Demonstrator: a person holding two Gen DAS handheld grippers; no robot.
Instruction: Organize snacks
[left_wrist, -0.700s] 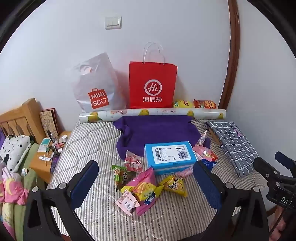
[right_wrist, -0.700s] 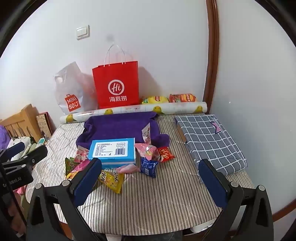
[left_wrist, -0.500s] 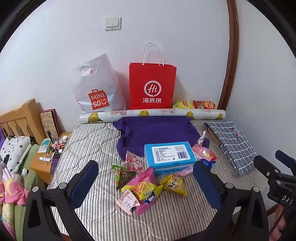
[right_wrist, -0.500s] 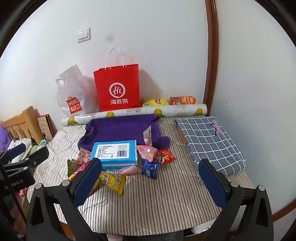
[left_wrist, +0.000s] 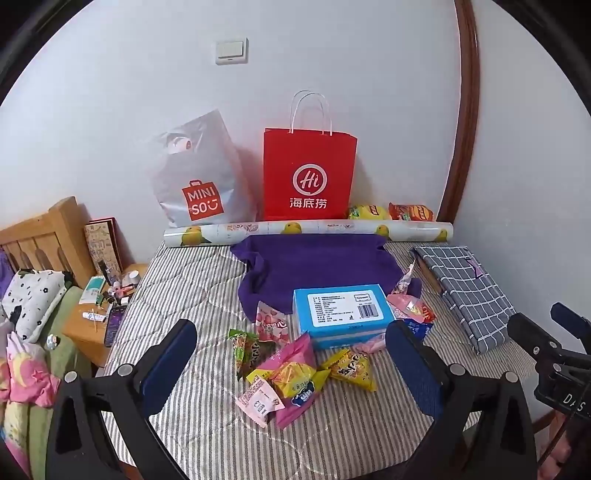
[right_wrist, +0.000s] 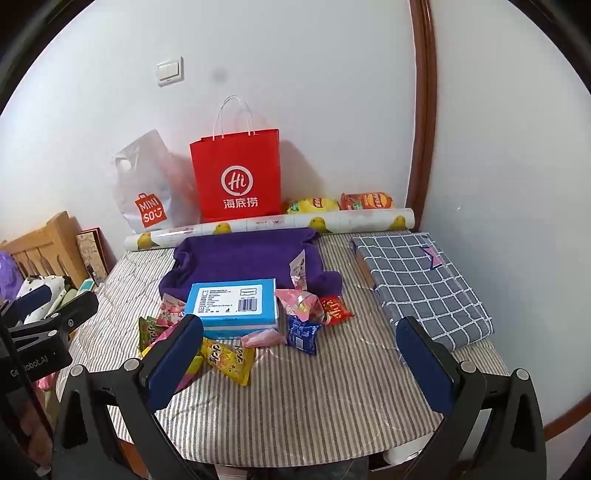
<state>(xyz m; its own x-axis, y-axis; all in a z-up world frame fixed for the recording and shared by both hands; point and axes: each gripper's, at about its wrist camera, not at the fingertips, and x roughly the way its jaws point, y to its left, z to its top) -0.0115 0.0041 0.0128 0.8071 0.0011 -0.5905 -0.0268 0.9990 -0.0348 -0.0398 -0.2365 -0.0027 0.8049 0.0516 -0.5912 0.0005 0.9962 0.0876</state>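
Both tools are hovering above the near edge of the striped grey-and-white quilted tabletop (left_wrist: 192, 280), angled downward. The left tool (left_wrist: 291, 354) is standing with its blue-padded fingers spread wide and nothing between them; the right tool (right_wrist: 299, 350) is likewise spread wide and holding nothing.

The task items are lying at the centre of the tabletop. A light-blue rectangular cardboard box (left_wrist: 341, 312) with a white label is resting flat, overlapping the near edge of a rumpled purple cloth (left_wrist: 317, 266). Loose snack packets are clustering around the box:
- At 7 o'clock of the box: a pink foil packet (left_wrist: 291, 360), a green packet (left_wrist: 242, 349), a yellow packet (left_wrist: 295, 378) and a pale pink printed sachet (left_wrist: 258, 400), overlapping one another.
- At 6 o'clock: a yellow triangular packet (right_wrist: 227, 360).
- At 9 o'clock: a pink-and-white strawberry-print packet (left_wrist: 271, 321), leaning against the box.
- At 3 to 4 o'clock: a pink clear-window packet (right_wrist: 301, 301), a red packet (right_wrist: 334, 310) and a dark blue packet (right_wrist: 303, 332).

At 12 o'clock, along the wall, a red paper carrier bag (left_wrist: 309, 173) and a grey plastic shopping bag (left_wrist: 199, 173) are standing behind a lemon-print paper roll (left_wrist: 310, 230). A folded grey checked fabric bundle (right_wrist: 421, 288) is lying at 2 o'clock, well apart from the snacks.
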